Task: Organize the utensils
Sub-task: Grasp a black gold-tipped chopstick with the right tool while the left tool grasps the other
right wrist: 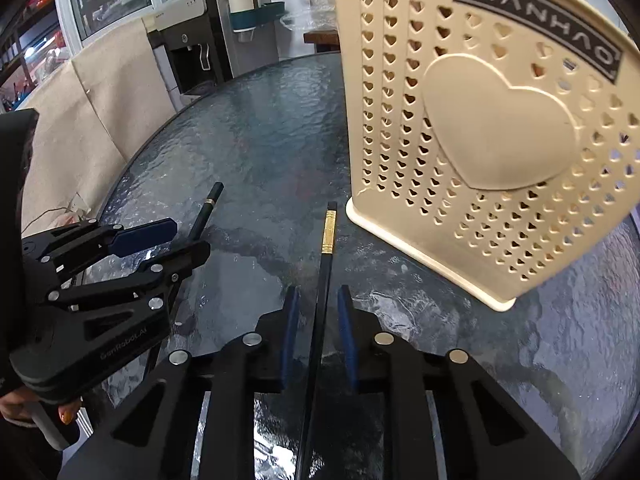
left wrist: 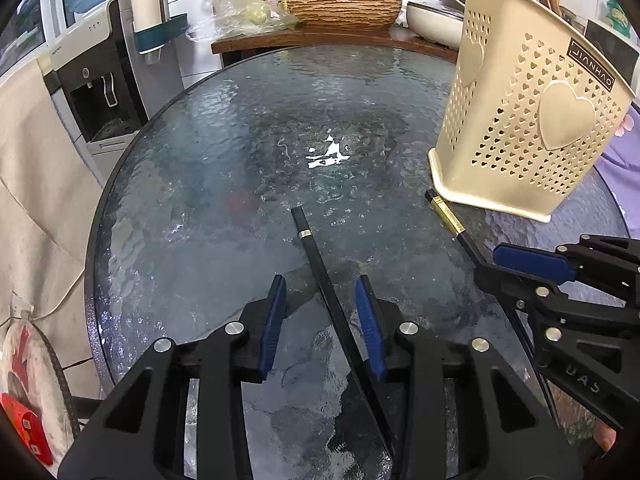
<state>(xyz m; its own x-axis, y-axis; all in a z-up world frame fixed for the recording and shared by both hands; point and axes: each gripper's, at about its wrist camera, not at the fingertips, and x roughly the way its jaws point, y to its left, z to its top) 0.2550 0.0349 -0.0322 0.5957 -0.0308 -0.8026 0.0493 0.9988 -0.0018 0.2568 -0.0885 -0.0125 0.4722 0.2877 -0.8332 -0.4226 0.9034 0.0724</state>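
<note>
On the rippled dark glass table [left wrist: 224, 128] — water dispenser [left wrist: 100, 80] upper left, cream holder [left wrist: 532, 112] upper right — 2 black chopsticks lie flat: the left gripper [left wrist: 322, 300] and right gripper [right wrist: 318, 312] both straddle one, jaws apart.

Even, moderately bright indoor light. A small blown-out white glare patch sits mid-frame on the round rippled dark glass table [left wrist: 240, 128]. Daylight shows through windows at upper left. Fisheye bending curves the edges, with black vignetting in corners. Focus is sharp; shadows are faint.
</note>
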